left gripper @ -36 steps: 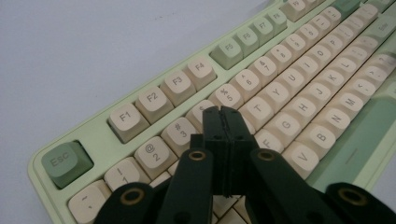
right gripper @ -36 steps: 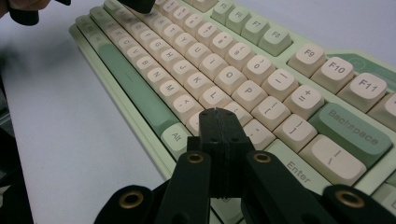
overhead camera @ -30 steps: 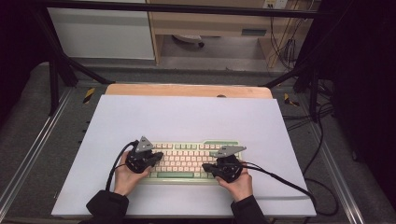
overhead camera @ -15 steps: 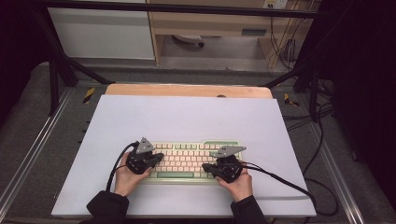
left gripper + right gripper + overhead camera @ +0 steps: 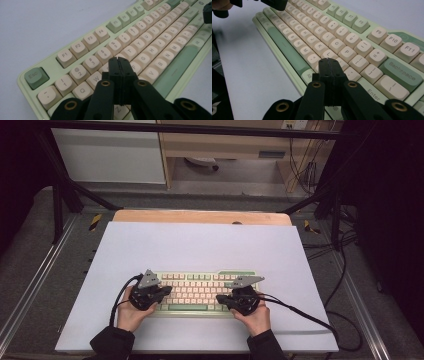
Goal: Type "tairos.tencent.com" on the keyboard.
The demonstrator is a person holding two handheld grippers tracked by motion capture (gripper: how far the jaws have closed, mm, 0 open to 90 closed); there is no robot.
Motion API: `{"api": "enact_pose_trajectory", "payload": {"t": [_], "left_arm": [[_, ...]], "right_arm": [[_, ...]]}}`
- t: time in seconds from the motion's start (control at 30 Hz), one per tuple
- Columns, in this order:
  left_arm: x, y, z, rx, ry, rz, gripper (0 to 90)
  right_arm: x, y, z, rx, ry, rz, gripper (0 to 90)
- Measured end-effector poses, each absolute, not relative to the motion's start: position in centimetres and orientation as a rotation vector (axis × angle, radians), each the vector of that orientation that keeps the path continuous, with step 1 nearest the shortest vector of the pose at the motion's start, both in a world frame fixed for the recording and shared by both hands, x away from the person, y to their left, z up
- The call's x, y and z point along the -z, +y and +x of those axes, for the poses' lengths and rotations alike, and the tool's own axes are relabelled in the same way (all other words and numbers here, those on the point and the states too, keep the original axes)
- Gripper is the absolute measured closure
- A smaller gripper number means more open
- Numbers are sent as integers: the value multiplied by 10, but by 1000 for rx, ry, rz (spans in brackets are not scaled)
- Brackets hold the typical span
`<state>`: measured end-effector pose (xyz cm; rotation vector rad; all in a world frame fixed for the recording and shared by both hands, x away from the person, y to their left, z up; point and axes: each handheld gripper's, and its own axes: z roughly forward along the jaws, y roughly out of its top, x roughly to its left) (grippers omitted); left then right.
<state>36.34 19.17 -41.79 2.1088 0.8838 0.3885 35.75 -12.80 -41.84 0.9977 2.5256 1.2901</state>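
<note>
With both pairs of jaws pressed together on nothing, the left gripper (image 5: 119, 60) and right gripper (image 5: 329, 60) are hovering low over the keyboard (image 5: 200, 290) at lower centre of the high view, barely shifting since a second ago, seemingly poised for key presses.

Keyboard (image 5: 150, 50) keys under closed left tongs (image 5: 118, 60) tips hidden.
</note>
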Motion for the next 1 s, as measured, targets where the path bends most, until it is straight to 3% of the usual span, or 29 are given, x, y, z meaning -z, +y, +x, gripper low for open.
{"api": "enact_pose_trajectory", "payload": {"t": [1.0], "left_arm": [[420,226,345,-384,916,2068,896]], "right_arm": [[419,-75,369,-1318,2564,941,900]]}}
